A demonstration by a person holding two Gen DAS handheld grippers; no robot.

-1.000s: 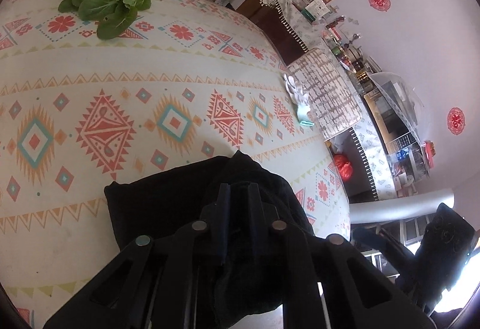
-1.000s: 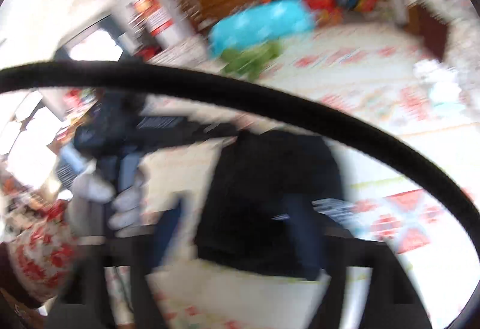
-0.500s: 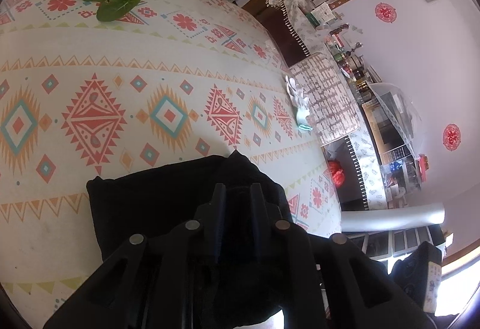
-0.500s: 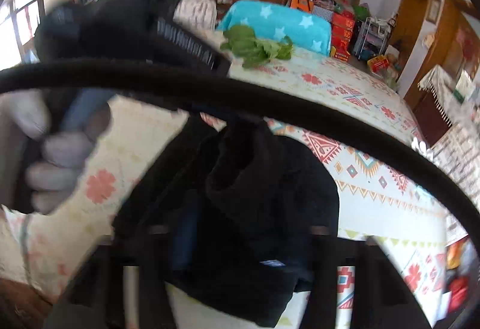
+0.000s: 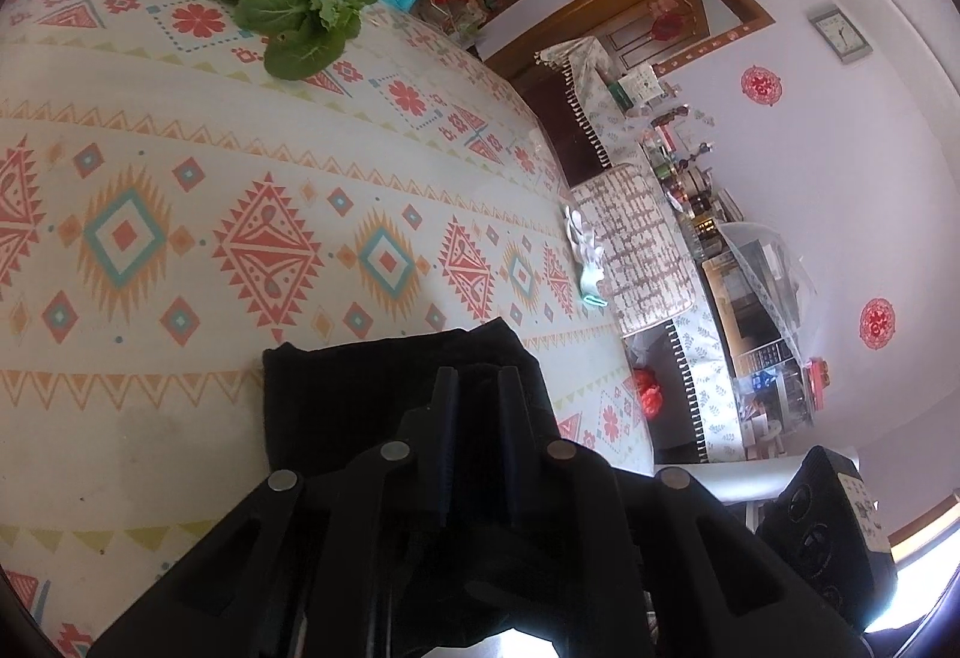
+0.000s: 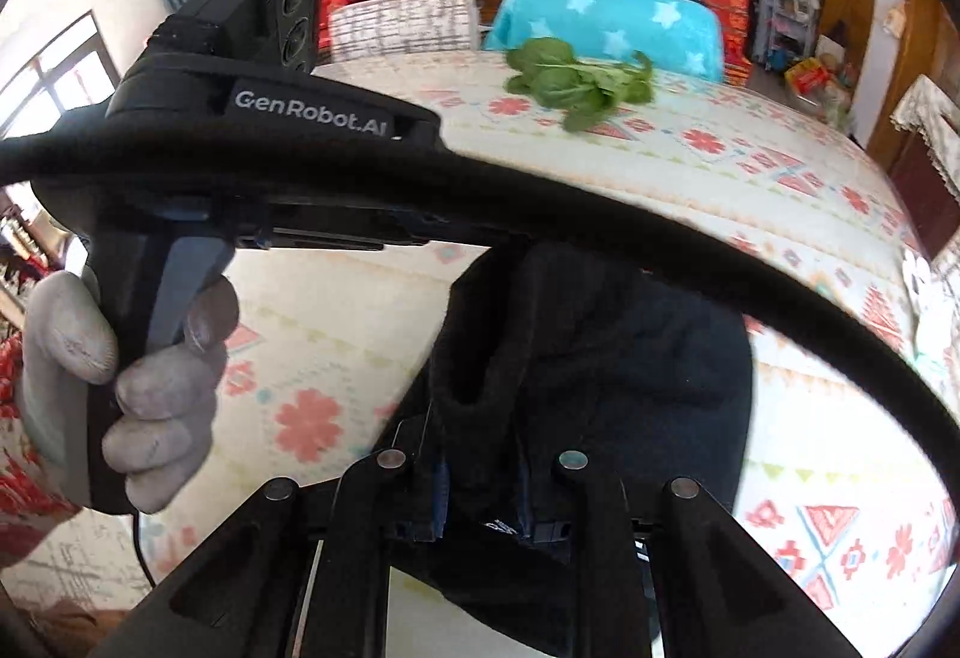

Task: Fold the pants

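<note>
Since a second ago your right tongs (image 6: 480,454) have steadied: the right wrist view, blurred before, is now sharp, and your gloved left hand (image 6: 120,394) has swung to that view's left edge, gripping the handle of the left tongs (image 5: 477,388). Your left view has barely shifted; the black pants (image 5: 360,406) lie in much the same spot under it.

You have the pants folded into a compact dark bundle on the patterned desk (image 5: 180,178), at its near edge, well apart from the bunch of leafy greens (image 5: 288,16) at the far side. Your left tongs are nearly together, pinched on a ridge of the black fabric at the bundle's near edge. Your right tongs are likewise clamped on a raised fold of the pants (image 6: 600,358), the cloth bunching up between the fingers. A black cable (image 6: 660,250) arcs across the right view in front of the bundle. Beyond the greens sits a turquoise blanket with white stars (image 6: 606,22), just past the desk's far edge.
</note>
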